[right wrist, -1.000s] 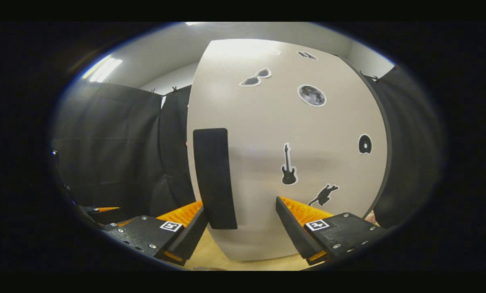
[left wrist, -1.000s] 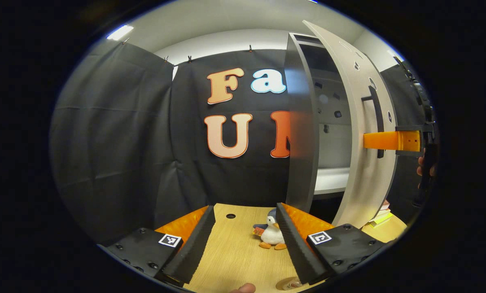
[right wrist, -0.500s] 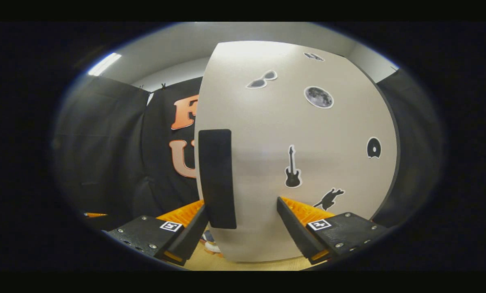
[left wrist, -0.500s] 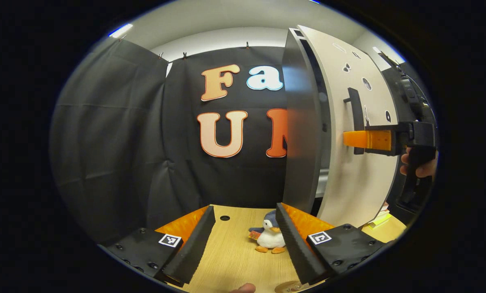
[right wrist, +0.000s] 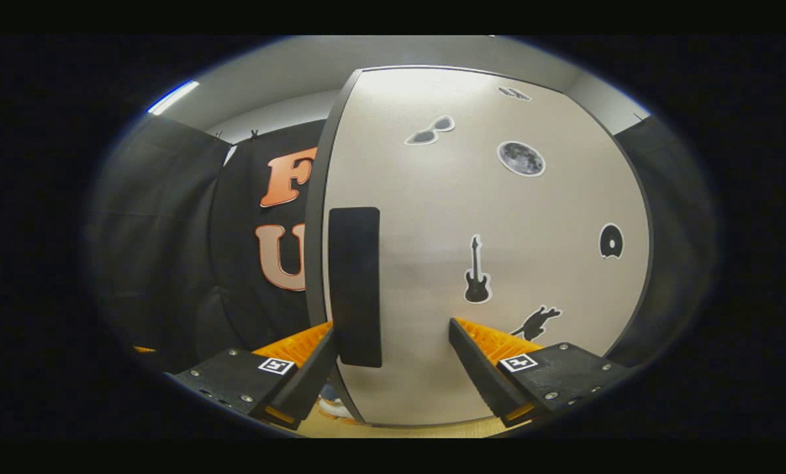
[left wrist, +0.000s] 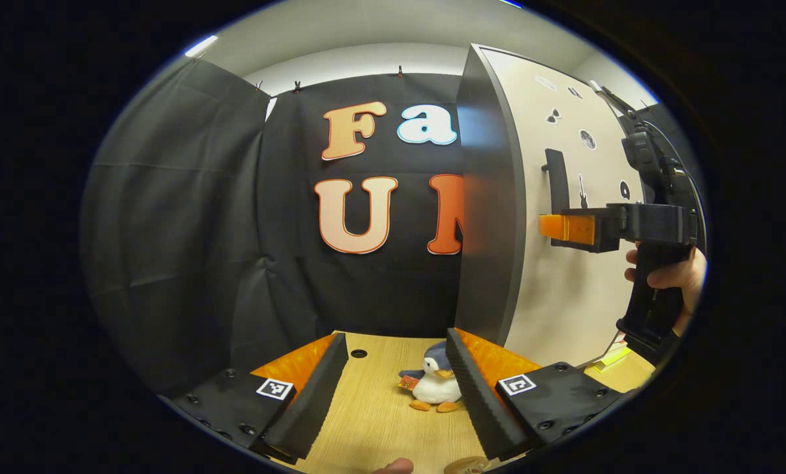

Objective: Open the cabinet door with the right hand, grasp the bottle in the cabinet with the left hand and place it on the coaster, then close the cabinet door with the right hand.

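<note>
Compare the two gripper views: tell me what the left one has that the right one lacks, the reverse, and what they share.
Left gripper view: a toy penguin on the table, the right gripper at the door with a hand holding it, and the left gripper open. Right gripper view: a guitar sticker seen large and a cat sticker. Both: the cabinet door with its handle, apparently closed.

Right tool [right wrist: 391, 368] spread wide before the sticker-dotted cabinet door [right wrist: 498, 263], its handle [right wrist: 355, 286] between the fingers
</note>
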Motion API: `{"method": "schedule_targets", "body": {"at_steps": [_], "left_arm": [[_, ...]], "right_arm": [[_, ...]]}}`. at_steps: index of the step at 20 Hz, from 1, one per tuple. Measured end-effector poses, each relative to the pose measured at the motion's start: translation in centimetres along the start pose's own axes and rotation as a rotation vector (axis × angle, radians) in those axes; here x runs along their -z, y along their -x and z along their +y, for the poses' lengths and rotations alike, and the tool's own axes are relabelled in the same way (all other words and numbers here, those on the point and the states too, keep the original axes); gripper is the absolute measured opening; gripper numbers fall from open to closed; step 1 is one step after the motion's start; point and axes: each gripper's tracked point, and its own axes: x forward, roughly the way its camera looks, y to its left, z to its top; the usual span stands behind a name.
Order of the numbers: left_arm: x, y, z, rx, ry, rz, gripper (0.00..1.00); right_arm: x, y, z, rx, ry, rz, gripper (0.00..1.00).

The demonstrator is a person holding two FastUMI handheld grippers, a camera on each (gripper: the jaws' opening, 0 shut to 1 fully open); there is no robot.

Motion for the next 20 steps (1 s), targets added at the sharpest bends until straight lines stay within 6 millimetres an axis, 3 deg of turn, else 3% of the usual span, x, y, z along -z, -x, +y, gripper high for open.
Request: {"method": "schedule_targets", "body": {"at_steps": [4, 6, 10, 14, 17, 20], "left_arm": [[0.2, 0.4, -1.1, 0.015, 0.008, 0.011, 0.97], [0.0, 1.7, -2.0, 0.025, 0.017, 0.004, 0.97], [-1.0, 4.4, -3.2, 0.012, 0.015, 0.005, 0.97], [-3.0, 8.7, -5.4, 0.021, 0.043, 0.001, 0.99], [-4.8, 11.9, -7.3, 0.020, -0.011, -0.024, 0.99], [-6.5, 14.9, -9.1, 0.013, -0.052, -0.044, 0.99]], "right_arm": [[0.8, 0.2, 0.3, -0.033, -0.032, 0.045, 0.98], [0.5, 2.2, 0.2, -0.043, -0.043, 0.025, 0.98], [1.2, 8.3, -2.3, -0.005, -0.008, 0.039, 0.97], [2.1, 16.2, -4.4, 0.011, -0.016, 0.082, 0.98], [1.4, 22.3, -6.4, 0.033, -0.008, 0.084, 0.97], [0.1, 26.3, -8.6, 0.059, 0.023, 0.061, 0.97]]}}
